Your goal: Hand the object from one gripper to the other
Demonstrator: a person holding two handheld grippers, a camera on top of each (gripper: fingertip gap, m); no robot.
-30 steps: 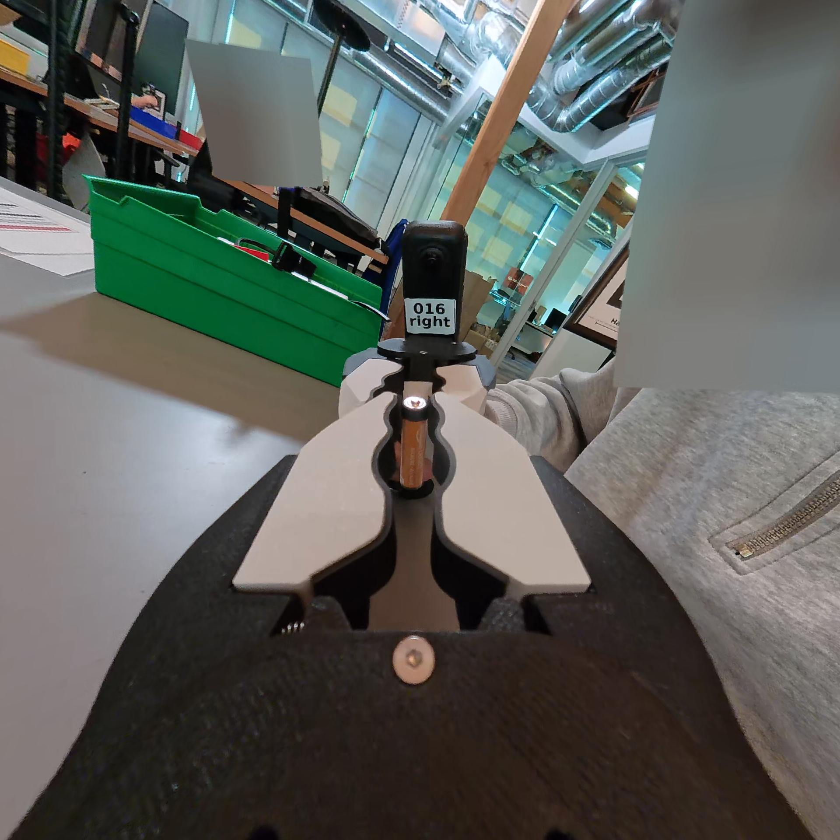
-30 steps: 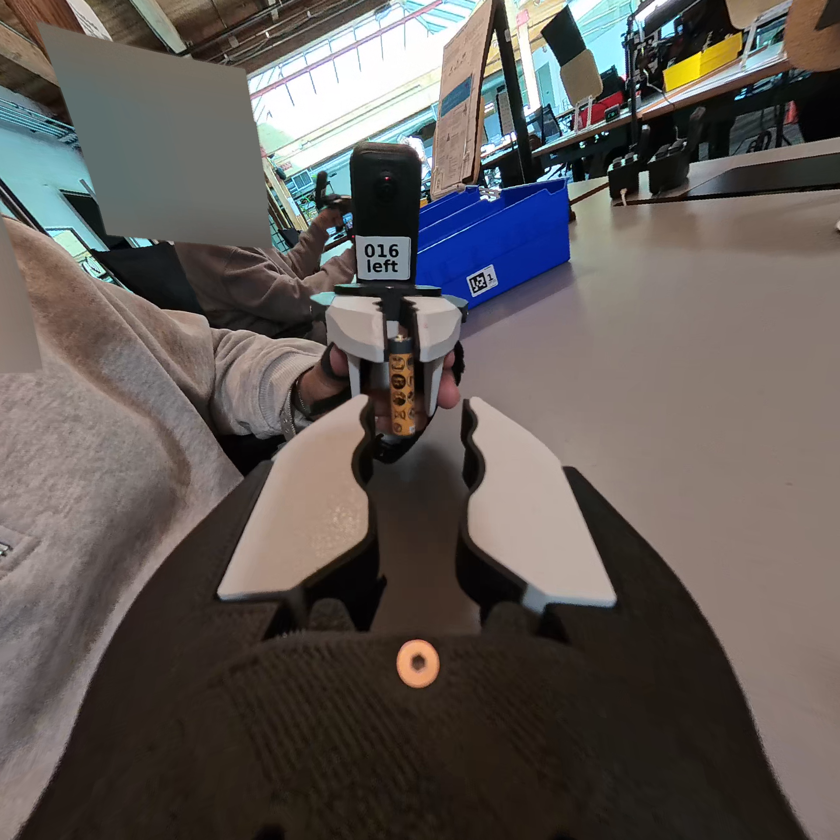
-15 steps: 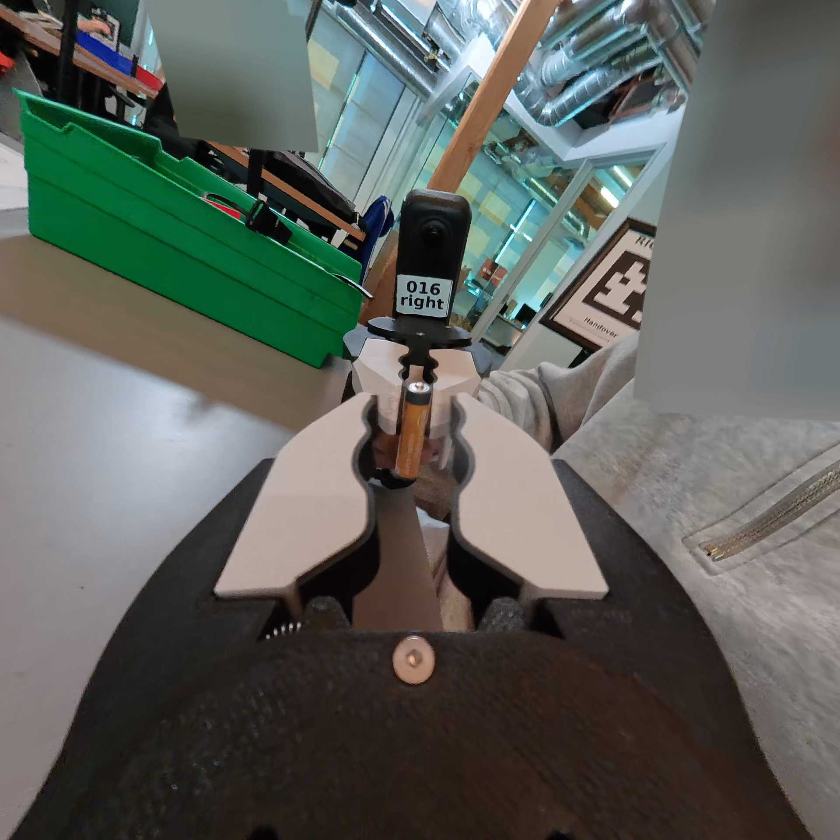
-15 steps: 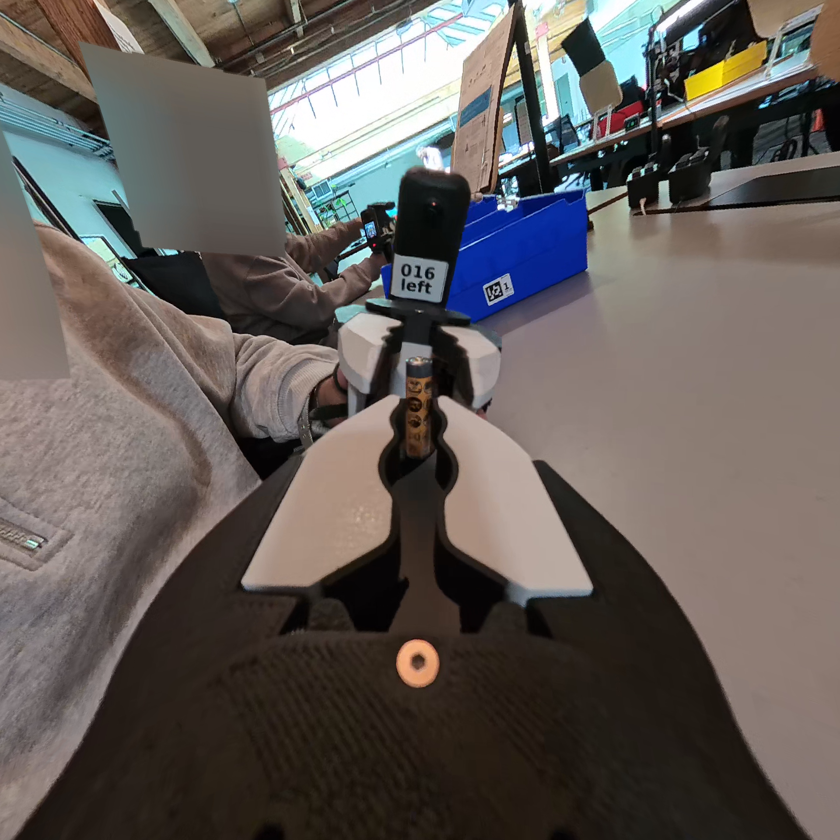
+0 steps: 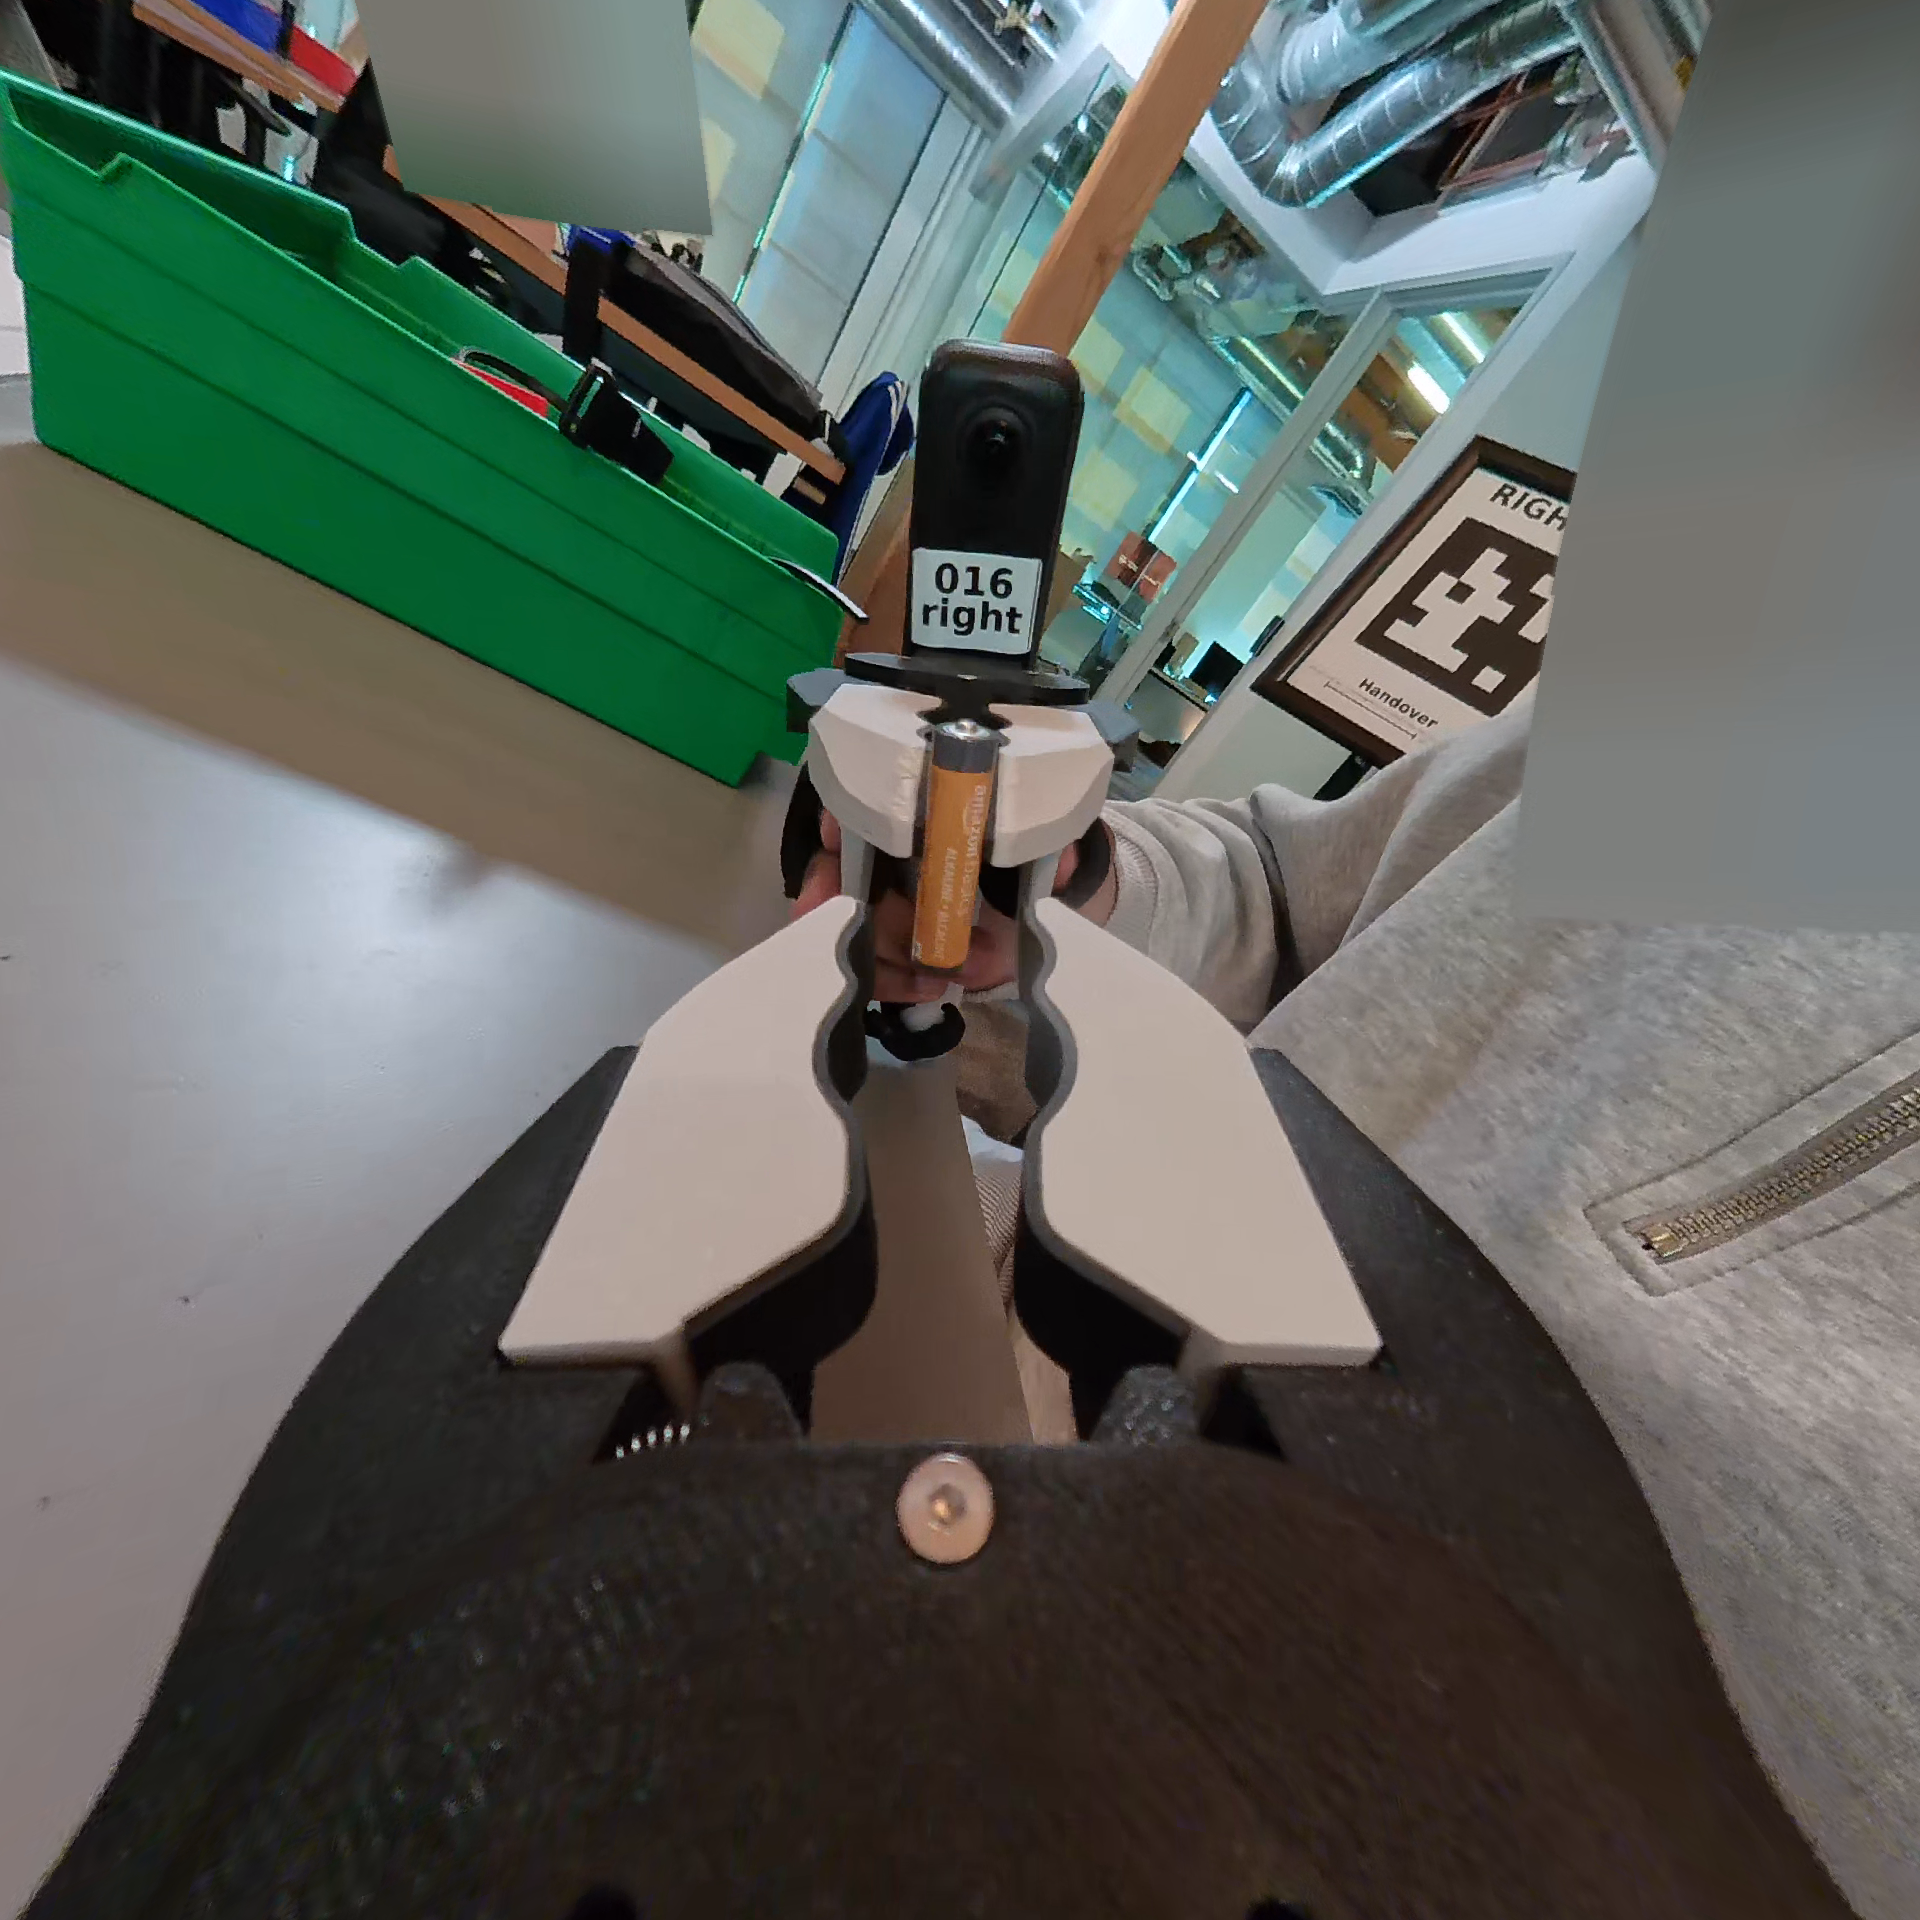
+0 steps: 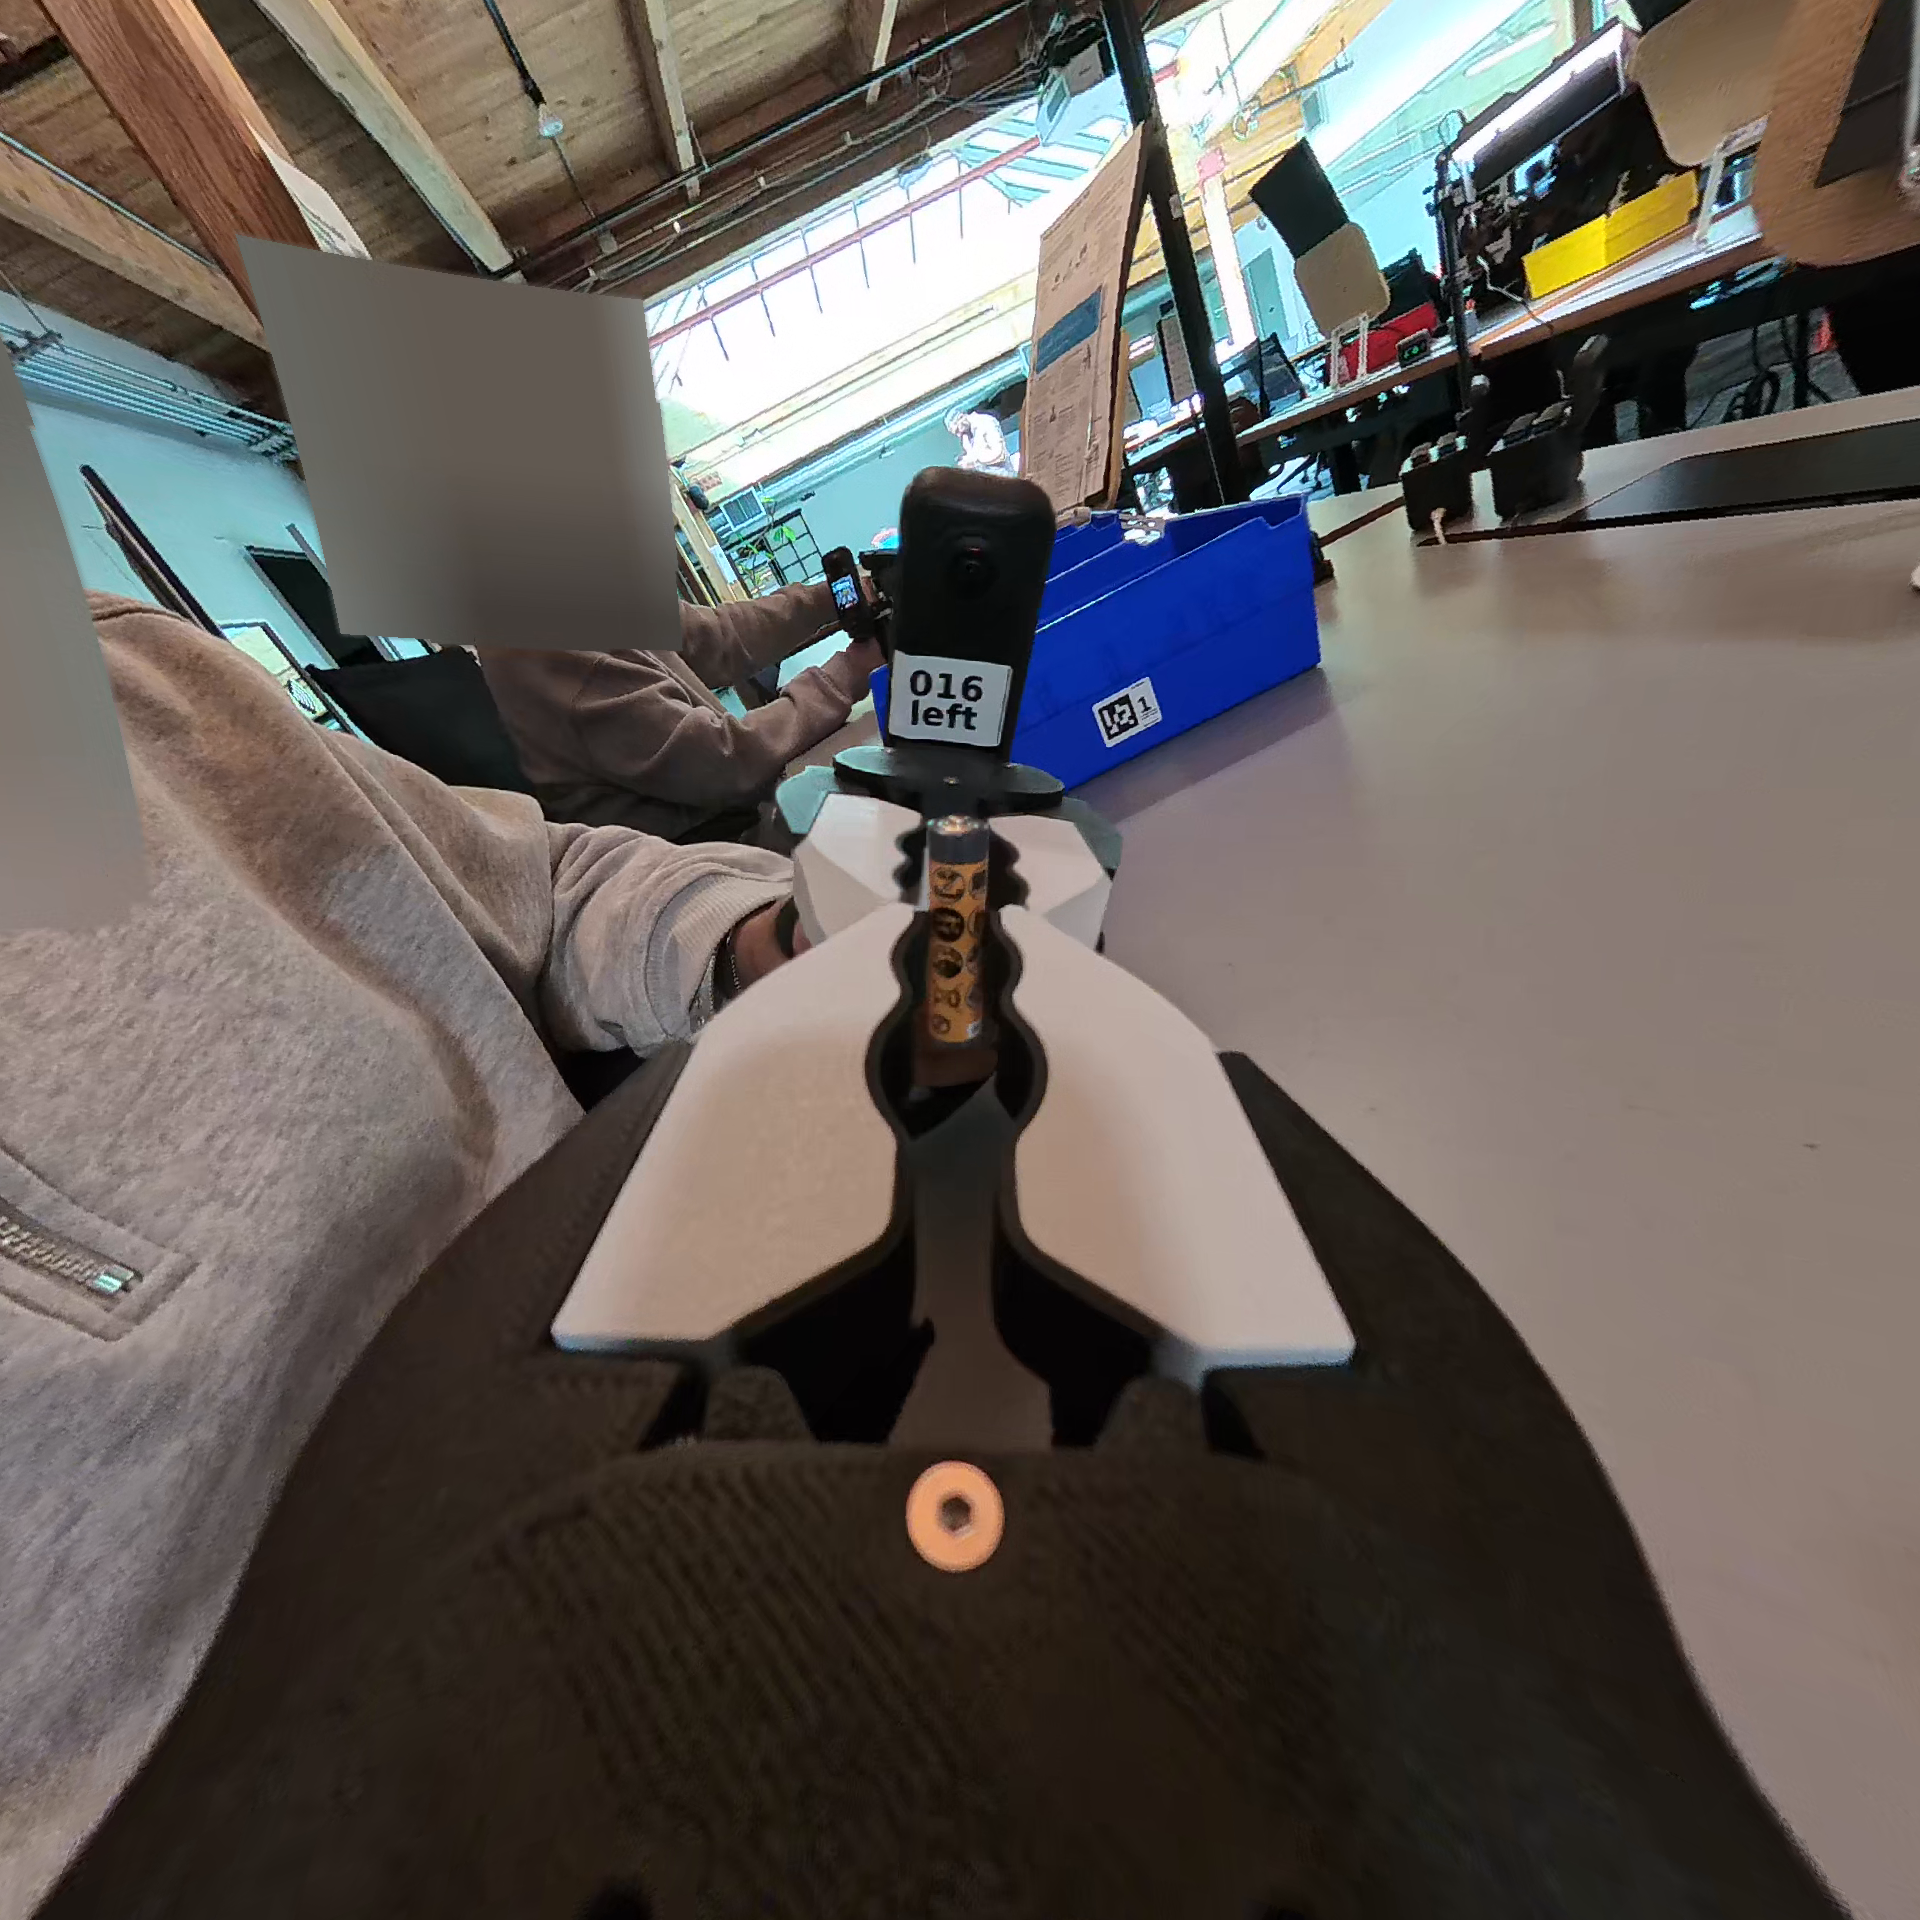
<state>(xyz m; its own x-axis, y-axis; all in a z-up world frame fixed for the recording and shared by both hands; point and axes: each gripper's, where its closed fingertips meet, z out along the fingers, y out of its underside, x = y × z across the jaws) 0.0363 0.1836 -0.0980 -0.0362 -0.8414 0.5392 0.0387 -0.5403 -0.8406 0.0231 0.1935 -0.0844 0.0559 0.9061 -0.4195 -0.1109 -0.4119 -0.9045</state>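
Observation:
An orange AA battery (image 5: 948, 862) stands upright between the two grippers, above the grey table (image 5: 260, 1039). My right gripper (image 6: 954, 925) is shut on the battery (image 6: 954, 935), with its top end sticking up above the white fingers. In the left wrist view the right gripper (image 5: 961, 800) faces me with the battery clamped in it. My left gripper (image 5: 942, 925) is open and empty, its fingers apart just short of the battery's lower end. It also shows beyond the battery in the right wrist view (image 6: 951, 862).
A green bin (image 5: 364, 436) stands on the table at the far left. A blue bin (image 6: 1174, 634) stands behind the left gripper. The grey-sleeved torso (image 5: 1558, 1247) is close beside both grippers. A second seated person (image 6: 623, 717) is behind. Left and right tips are no more than a few centimetres apart.
The battery went from my left gripper to my right. The right gripper closed on it, then the left gripper opened and drew back a little.

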